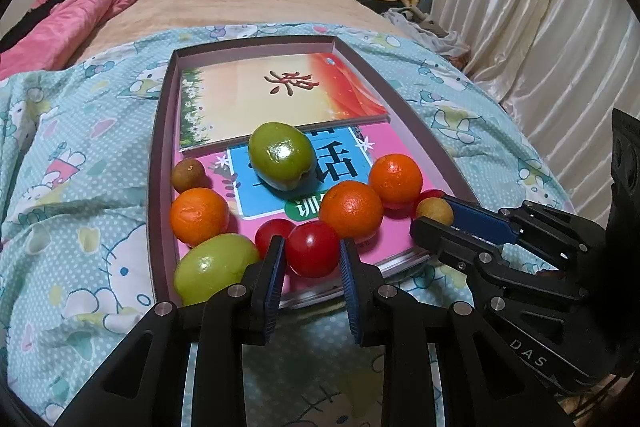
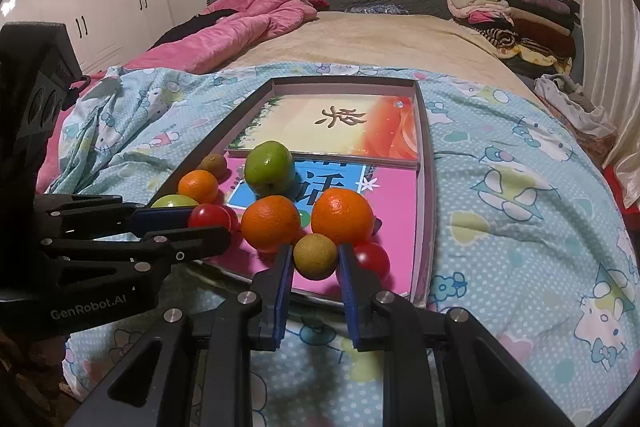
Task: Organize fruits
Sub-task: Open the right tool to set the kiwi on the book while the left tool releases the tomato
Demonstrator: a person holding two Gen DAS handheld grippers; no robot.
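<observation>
Nearest the left wrist camera, the left gripper [image 1: 312, 255] stands with its jaws spread to either side of a red cherry tomato [image 1: 313, 248]; the pads sit just beside the fruit, and contact cannot be confirmed. In the right wrist view, the right gripper [image 2: 315, 259] is likewise spread around a small tan-green round fruit [image 2: 315, 255], with a narrow gap showing on both sides. Both fruits lie at the near edge of a shallow box [image 1: 160, 155] lined with a pink book [image 1: 400, 167], the box resting on a patterned blue quilt [image 1: 72, 155]. Just beyond, a second tomato [image 1: 272, 233], a green fruit [image 1: 214, 267] at near left, and two oranges [image 1: 352, 209] crowd the gripped-for items. Further in sit a third orange [image 1: 199, 215], a brownish small fruit [image 1: 188, 173] and a larger green fruit [image 1: 280, 155]; the far half holds a red-and-cream book [image 1: 280, 95]. Judgement: the step in hand is the simultaneous pick of one fruit per gripper, not yet secured. The next move calls for closing gently on each, then lifting straight up, since neighbouring fruit sits close enough to be nudged and roll.
</observation>
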